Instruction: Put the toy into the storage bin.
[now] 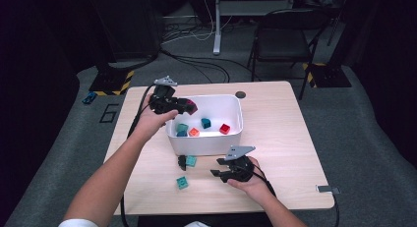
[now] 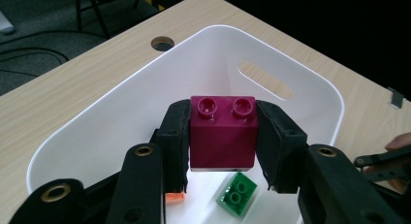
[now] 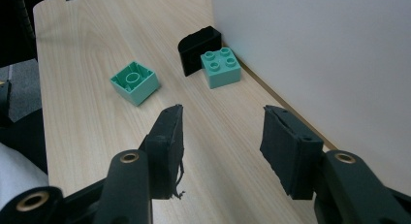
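The left gripper [image 1: 189, 107] holds a magenta brick [image 1: 190, 107] over the white bin's [image 1: 206, 144] left rim. The right gripper [image 1: 220, 167], jaws apart, hovers over the desk [image 1: 290, 153] near two teal bricks [image 1: 182, 182] (one beside a black piece).

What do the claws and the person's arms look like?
Both claws are black. The left claw and right claw each carry a grey three-cornered plate on top and trail a black cable. Up close, the jaws show flat black pads with ragged, fraying edges, and brass-coloured rings sit in the arm joints. The forearms are bare, with a bit of white sleeve by the left arm.
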Action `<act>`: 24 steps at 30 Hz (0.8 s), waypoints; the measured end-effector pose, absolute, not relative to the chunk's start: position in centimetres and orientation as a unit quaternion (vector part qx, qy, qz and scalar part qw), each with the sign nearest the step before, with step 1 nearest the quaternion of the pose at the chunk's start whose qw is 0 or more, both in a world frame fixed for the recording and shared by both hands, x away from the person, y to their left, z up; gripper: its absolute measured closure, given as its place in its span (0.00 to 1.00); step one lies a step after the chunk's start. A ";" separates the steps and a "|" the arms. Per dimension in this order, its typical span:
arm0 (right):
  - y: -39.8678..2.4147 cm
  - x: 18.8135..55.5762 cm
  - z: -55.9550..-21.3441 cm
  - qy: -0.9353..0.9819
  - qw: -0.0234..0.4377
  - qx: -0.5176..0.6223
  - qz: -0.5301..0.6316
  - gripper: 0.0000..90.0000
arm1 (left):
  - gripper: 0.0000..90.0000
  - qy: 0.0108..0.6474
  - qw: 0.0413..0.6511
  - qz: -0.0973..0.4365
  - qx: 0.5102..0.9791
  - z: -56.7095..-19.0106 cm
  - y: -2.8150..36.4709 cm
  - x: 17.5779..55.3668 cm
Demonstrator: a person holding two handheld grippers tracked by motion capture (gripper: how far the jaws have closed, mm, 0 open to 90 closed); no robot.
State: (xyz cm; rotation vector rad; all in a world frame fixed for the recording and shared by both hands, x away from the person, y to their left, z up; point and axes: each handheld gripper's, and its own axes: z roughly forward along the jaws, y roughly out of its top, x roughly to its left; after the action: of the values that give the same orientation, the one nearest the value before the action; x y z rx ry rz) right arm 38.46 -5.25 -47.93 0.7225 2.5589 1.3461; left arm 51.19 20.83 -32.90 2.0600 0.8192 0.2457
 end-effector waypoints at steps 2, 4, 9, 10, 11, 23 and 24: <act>-5.3 38.5 -47.9 0.856 0.081 0.241 0.450 0.55 | 0.65 0.331 0.440 0.099 0.829 -33.1 20.6 51.4; -5.2 38.5 -48.0 0.857 0.079 0.241 0.448 0.55 | 0.65 0.331 0.439 0.096 0.830 -33.4 20.1 51.8; -5.2 38.6 -48.2 0.859 0.079 0.237 0.448 0.55 | 0.65 0.324 0.443 0.092 0.831 -34.2 18.7 52.8; -5.1 38.5 -48.2 0.859 0.079 0.237 0.447 0.55 | 0.65 0.323 0.444 0.090 0.831 -34.3 18.4 53.0; -5.1 38.5 -48.2 0.859 0.079 0.236 0.446 0.55 | 0.65 0.322 0.444 0.090 0.832 -34.4 18.2 53.1; -5.1 38.5 -48.3 0.860 0.075 0.237 0.446 0.55 | 0.65 0.301 0.431 0.089 0.846 -36.2 15.1 54.9; -5.2 38.5 -48.3 0.860 0.075 0.237 0.446 0.55 | 0.65 0.299 0.427 0.088 0.849 -36.4 14.9 55.0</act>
State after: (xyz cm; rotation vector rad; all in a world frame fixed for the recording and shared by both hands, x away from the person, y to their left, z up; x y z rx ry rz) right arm 38.55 -5.18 -48.32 0.7120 2.5792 1.3369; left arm 55.00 14.87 -36.43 2.1199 0.7471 0.2196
